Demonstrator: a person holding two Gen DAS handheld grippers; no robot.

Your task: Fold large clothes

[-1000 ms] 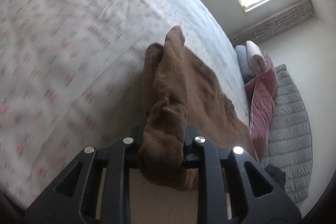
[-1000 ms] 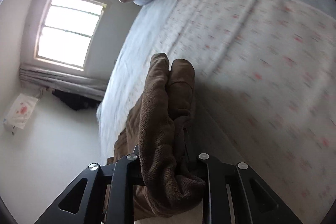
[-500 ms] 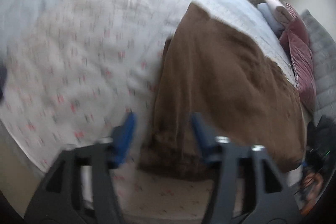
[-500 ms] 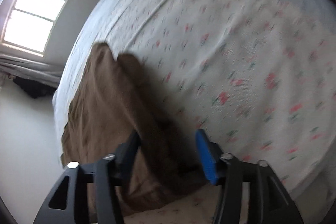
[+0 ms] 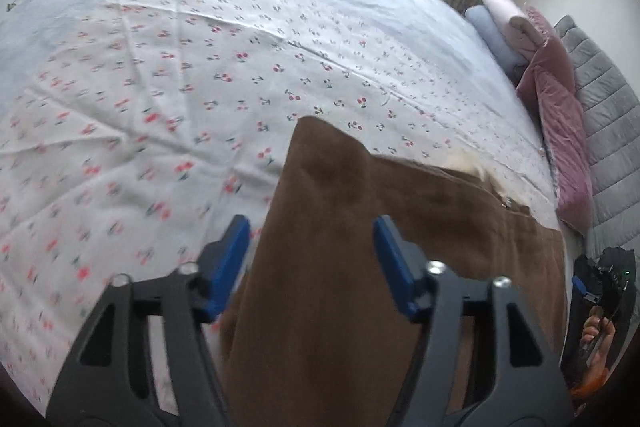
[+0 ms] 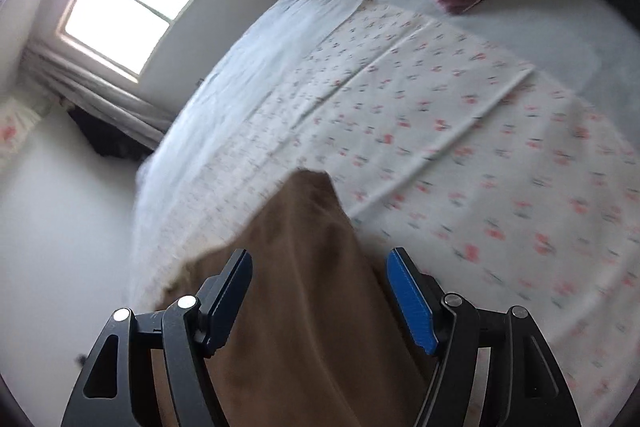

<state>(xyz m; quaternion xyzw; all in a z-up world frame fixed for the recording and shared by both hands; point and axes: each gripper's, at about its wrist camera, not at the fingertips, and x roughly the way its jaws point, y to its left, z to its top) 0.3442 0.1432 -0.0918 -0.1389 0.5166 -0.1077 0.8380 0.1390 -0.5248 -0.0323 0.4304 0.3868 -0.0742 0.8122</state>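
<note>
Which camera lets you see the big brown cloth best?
The left wrist view. There the brown cloth spreads wide across the cherry-print sheet, so you see its peaked corner, its long top edge and a light patch by that edge. The right wrist view shows only a narrow, blurry strip of it rising to one point.

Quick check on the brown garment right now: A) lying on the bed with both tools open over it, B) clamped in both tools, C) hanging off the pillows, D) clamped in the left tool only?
A: the brown garment lies spread on the cherry-print sheet, and the left tool and right tool both stand open, pads clear of the cloth.
</note>
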